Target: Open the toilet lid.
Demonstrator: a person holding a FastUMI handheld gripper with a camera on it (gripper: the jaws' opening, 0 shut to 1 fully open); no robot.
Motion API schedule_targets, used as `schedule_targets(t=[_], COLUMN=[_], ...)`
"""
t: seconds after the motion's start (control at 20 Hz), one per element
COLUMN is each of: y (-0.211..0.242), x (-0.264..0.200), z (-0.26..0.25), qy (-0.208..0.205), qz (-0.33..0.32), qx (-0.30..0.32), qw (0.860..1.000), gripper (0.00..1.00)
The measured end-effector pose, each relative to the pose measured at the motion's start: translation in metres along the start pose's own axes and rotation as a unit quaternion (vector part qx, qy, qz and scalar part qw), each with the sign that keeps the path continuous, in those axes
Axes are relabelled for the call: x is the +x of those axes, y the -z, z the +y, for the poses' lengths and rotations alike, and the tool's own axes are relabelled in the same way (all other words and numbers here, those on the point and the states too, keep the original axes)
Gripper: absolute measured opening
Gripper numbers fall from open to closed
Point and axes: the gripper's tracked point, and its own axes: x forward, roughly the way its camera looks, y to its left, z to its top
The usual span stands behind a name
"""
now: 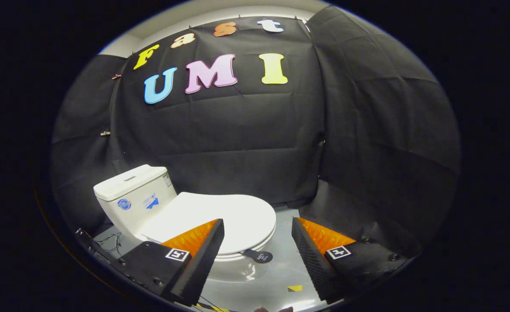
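Gripper view. Your claw (258, 242) hangs with its two fingers spread wide apart and nothing between them but air; it grips nothing.

The white glossy ceramic toilet (233, 264) stands on the pale grey floor (276, 281), just ahead of the fingers and lower than them. Its flat white oval plastic lid (220, 216) lies fully down over the seat, so the task is not yet begun. The left finger (203, 251) crosses in front of the lid's near left part; the right finger (311, 255) sits off to the right, over bare floor, clear of the bowl.

A small dark round tab (258, 256) sticks out from under the lid's front rim, between the fingers and closer to the left one. It looks like the intended lifting point, hence the wide spread on approach.

The white boxy cistern (133, 195) rises behind the lid at far left, so the hinge is on that side and the lid should swing up toward it.

A small yellow floor marker (295, 287) lies near the right finger.

Judgement: you need to come down and forward to the front rim.
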Motion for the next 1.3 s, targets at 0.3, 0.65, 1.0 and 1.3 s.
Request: schedule_targets(t=[0.3,0.65,1.0,1.3], y=[0.064,0.123,0.154,0.150], x=[0.039,0.074,0.093,0.086], z=[-0.012,-0.038,-0.020,-0.018], qy=[-0.013,-0.002,-0.062,-0.055], qz=[0.090,0.148,0.198,0.182], qx=[0.147,0.323,0.425,0.517], qw=[0.985,0.935,0.881,0.835], gripper=[0.99,0.99,0.91,0.14])
